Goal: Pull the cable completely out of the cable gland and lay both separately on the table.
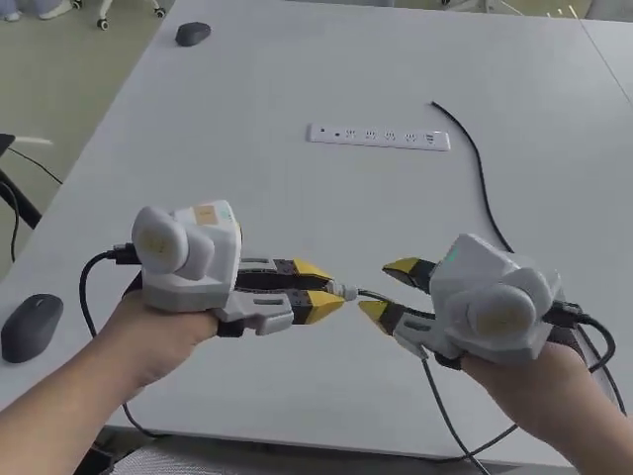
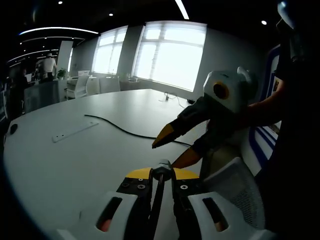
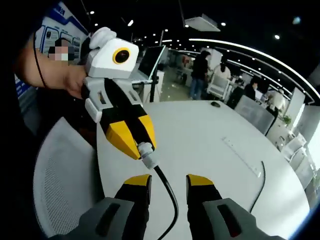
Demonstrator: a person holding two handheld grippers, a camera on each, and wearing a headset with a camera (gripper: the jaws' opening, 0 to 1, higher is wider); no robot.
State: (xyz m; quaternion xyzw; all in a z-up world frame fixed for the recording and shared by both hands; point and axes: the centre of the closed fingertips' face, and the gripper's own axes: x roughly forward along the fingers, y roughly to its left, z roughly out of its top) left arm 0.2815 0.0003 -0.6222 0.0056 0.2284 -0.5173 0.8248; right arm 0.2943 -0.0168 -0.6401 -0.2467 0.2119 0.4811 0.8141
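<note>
Left gripper (image 1: 331,288) fingers clamped on cable gland (image 1: 345,292); its long axis runs along them, pointing at right gripper (image 1: 376,288), whose fingers stand apart with cable (image 3: 167,192) between.

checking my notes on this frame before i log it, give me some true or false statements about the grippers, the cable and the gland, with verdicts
1. The left gripper is shut on the small pale grey cable gland. True.
2. The right gripper is clamped on the thin black cable. False: its jaws stand open, with the cable running between them.
3. A long white power strip lies on the white table, beyond both grippers. True.
4. The cable is fully out of the gland. False: the cable runs straight into the gland's end.
</note>
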